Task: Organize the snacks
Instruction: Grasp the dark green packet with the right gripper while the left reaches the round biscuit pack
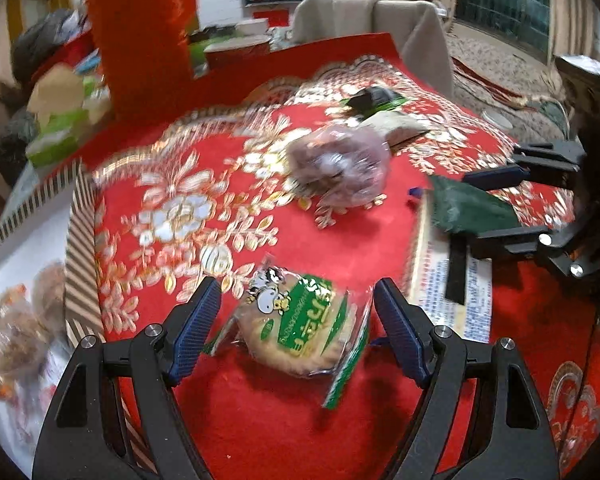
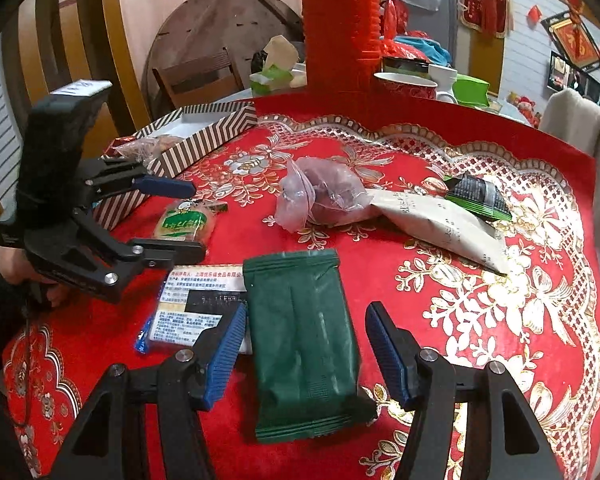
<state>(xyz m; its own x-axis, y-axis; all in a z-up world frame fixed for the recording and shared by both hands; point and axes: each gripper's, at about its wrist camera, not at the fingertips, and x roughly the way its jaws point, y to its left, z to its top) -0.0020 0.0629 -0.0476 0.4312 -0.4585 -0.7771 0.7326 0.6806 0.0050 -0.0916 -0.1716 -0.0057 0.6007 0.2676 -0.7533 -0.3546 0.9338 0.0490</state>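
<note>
On the red embroidered cloth [image 1: 260,420] a round cracker packet with a green label [image 1: 300,320] lies between the fingers of my left gripper [image 1: 298,286], which is open with neither pad pressing on it. From the right wrist the same cracker packet [image 2: 186,224] sits inside the left gripper [image 2: 188,218]. A dark green sachet [image 2: 304,340] lies flat between the fingers of my right gripper [image 2: 307,308], also open, with a gap at the right pad. The left wrist shows that right gripper [image 1: 488,206] around the dark green sachet [image 1: 472,208].
A striped box [image 2: 204,140] at the left holds wrapped snacks [image 1: 16,320]. On the cloth lie a clear bag of purple pieces [image 2: 320,192], a pale paper pouch [image 2: 440,224], a black-and-green packet [image 2: 480,196] and a white-labelled pack [image 2: 196,308]. A tall red stack [image 2: 340,28] stands behind.
</note>
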